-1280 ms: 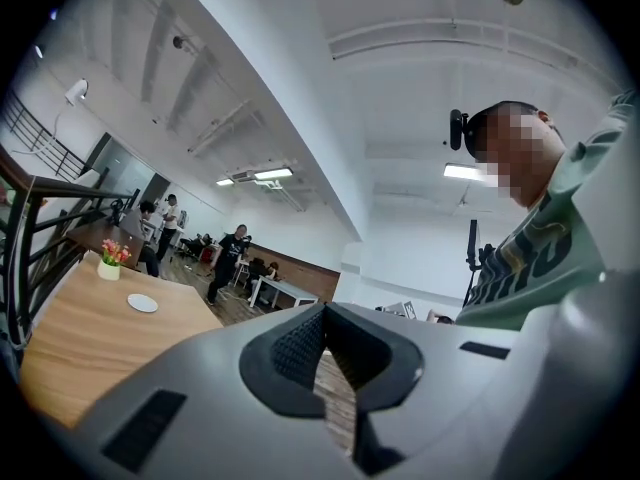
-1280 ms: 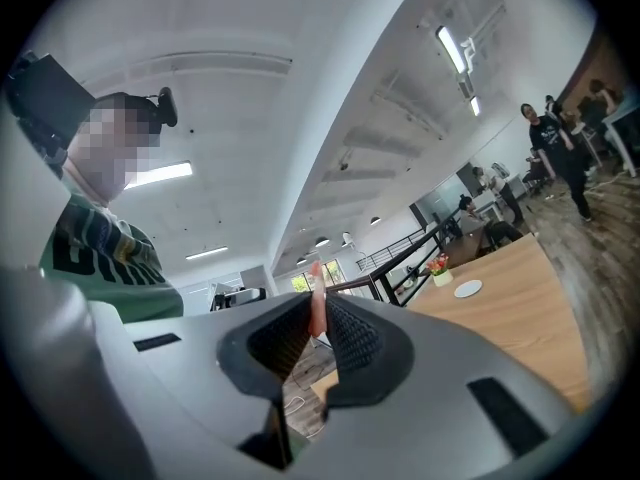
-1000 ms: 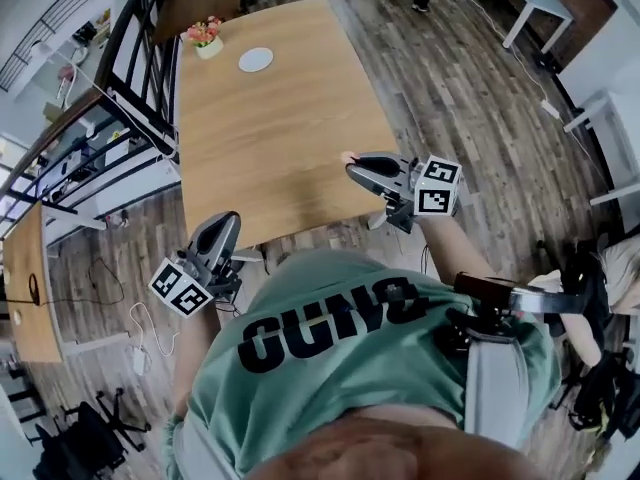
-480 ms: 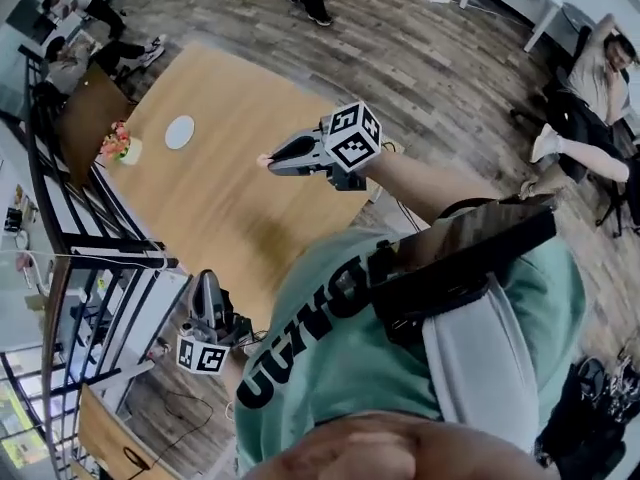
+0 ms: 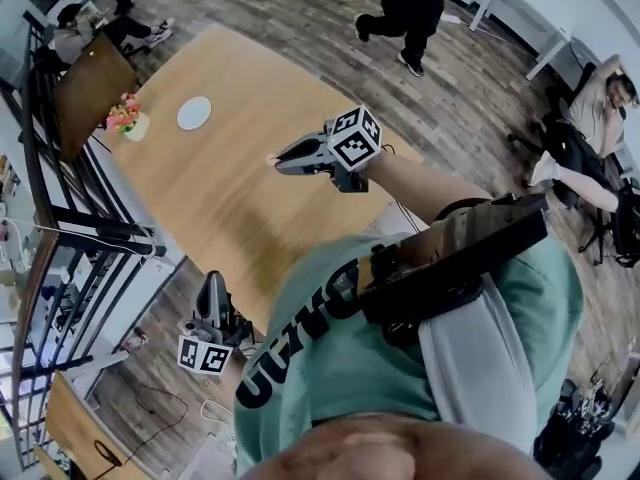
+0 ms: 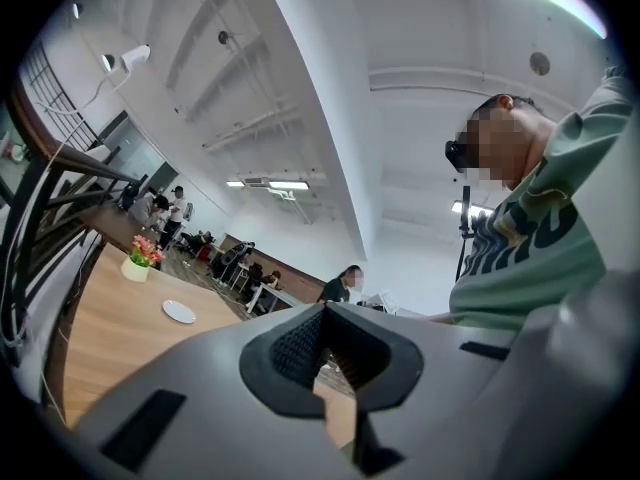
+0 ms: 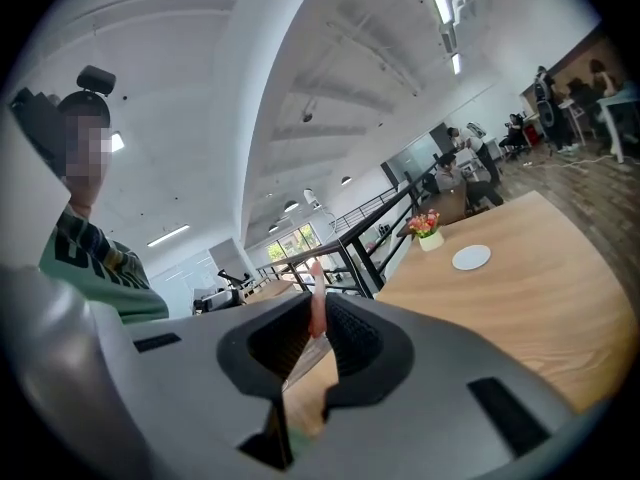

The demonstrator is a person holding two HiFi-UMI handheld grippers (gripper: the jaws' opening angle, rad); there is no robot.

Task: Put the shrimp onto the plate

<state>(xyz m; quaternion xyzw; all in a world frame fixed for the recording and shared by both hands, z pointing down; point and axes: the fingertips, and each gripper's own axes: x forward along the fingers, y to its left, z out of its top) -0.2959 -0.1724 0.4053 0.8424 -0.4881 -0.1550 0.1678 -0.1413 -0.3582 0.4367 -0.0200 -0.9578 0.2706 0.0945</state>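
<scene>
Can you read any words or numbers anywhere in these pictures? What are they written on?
Shirt: big dark letters, upside down and partly covered by a strap; I cannot read a whole word.
Cubes: only black and white square patterns, no letters or numbers.
Nothing else shows any writing.

The plate [image 5: 194,113] lies on the table [image 5: 250,183] (beside the flower pot [image 5: 132,124]).

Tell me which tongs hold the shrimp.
The right tongs, raised over the table, pinch the pink shrimp; the left tongs hang empty below its edge.
</scene>
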